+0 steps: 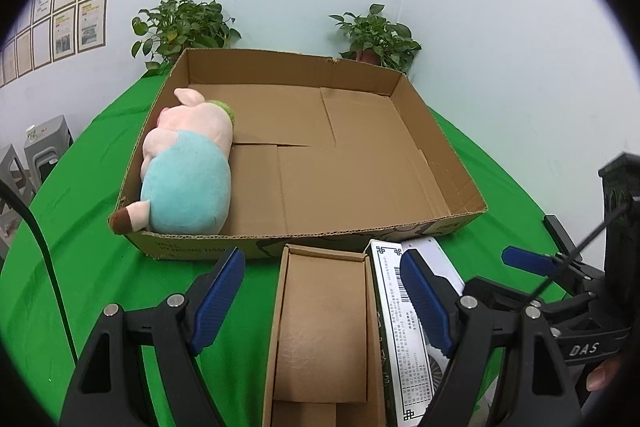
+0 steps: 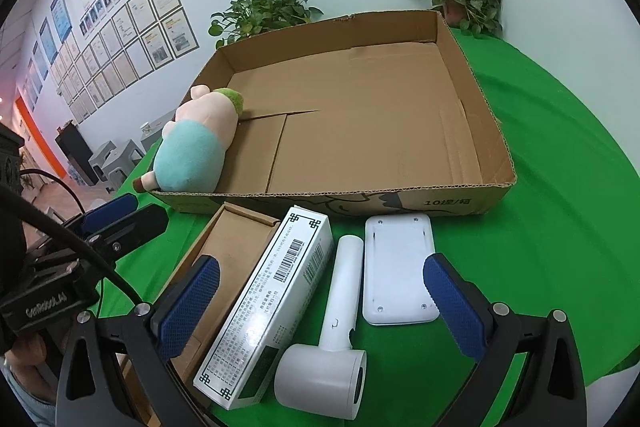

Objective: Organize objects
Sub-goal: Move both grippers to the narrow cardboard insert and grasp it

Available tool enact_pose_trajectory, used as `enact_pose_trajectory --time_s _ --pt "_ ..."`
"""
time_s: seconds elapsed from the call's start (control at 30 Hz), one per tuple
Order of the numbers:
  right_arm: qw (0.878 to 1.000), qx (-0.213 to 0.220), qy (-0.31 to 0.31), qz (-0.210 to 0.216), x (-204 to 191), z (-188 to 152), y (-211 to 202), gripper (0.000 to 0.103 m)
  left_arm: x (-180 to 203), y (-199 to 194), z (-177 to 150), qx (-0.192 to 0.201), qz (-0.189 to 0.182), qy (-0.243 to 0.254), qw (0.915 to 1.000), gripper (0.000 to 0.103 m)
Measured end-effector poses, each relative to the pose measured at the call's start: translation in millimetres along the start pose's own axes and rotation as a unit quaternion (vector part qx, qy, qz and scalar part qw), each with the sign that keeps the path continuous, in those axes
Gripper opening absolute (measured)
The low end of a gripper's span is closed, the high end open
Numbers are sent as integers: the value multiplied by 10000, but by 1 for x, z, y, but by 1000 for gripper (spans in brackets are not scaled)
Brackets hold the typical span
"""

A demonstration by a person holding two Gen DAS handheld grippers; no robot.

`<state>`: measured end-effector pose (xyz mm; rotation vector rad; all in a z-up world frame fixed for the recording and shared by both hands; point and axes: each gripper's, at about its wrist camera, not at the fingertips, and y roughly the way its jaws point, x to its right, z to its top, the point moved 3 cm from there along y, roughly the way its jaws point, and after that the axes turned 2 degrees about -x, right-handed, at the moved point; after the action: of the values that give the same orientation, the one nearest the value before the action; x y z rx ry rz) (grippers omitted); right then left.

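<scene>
A large open cardboard box (image 1: 280,235) (image 2: 492,143) stands on the green table and holds a plush pig (image 1: 188,167) (image 2: 192,151) at its left wall. In front of it lie a small open brown box (image 1: 324,327) (image 2: 228,251), a white printed carton (image 1: 394,307) (image 2: 272,299), a white hair dryer (image 2: 336,339) and a flat white device (image 2: 398,267). My left gripper (image 1: 322,301) hangs open over the small brown box. My right gripper (image 2: 320,307) hangs open over the carton and the hair dryer. Neither holds anything.
Two potted plants (image 1: 184,23) (image 1: 376,35) stand behind the large box by the white wall. Grey stools (image 1: 44,147) are off the table's left side. A black cable (image 1: 44,251) crosses the left of the table. One of the right gripper's fingers (image 1: 528,263) shows at the right.
</scene>
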<state>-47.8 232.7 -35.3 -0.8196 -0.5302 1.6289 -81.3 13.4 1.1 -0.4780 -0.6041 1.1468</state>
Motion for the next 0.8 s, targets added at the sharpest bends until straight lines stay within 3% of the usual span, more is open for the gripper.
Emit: enact_pose_trajectory --time_s 0.23,0.47,0.7,0.77,0.8 --pt "9981 -211 -218 530 1 -23 2 102 -10 2 -14 -243 -2 26 9997 80" --pt "9918 -708 -554 905 -30 -57 17 101 -25 11 -35 -579 -111 -176 9981 78" --pt "9892 -760 -965 799 -59 -64 28 98 -33 14 -55 -900 -227 -224 9954 49" --pt "9892 -768 -1133 528 -64 -66 34 89 -33 17 -61 -1012 -224 -221 9944 42" --pt "9890 -768 -1190 435 -64 -65 35 86 -33 19 -64 -1079 -228 -213 9937 34"
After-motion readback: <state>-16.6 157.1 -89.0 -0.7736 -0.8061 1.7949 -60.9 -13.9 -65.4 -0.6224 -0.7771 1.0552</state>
